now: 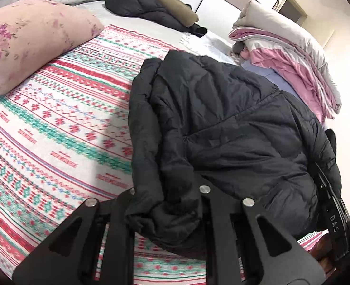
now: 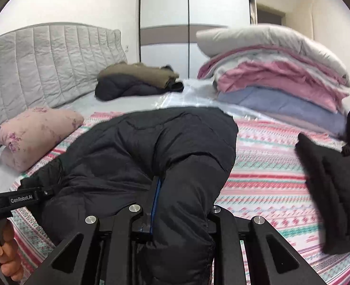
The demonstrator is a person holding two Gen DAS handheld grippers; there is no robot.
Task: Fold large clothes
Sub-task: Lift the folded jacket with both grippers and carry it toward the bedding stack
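A large black puffer jacket (image 1: 222, 128) lies bunched on the patterned bedspread (image 1: 56, 128). My left gripper (image 1: 167, 204) is shut on the jacket's near edge, with the fabric pinched between its fingers. In the right wrist view the same jacket (image 2: 151, 147) bulges up in front of me. My right gripper (image 2: 182, 204) is shut on a thick fold of it, which hides the fingertips. The left gripper's body (image 2: 20, 198) and the hand holding it show at the left edge of that view.
A pink floral pillow (image 1: 32, 40) lies at the left. Folded dark and brown clothes (image 1: 151, 7) sit near the grey headboard (image 2: 44, 64). A stack of pink, white and blue bedding (image 2: 277, 76) is at the right. A black garment (image 2: 329, 185) lies at the far right.
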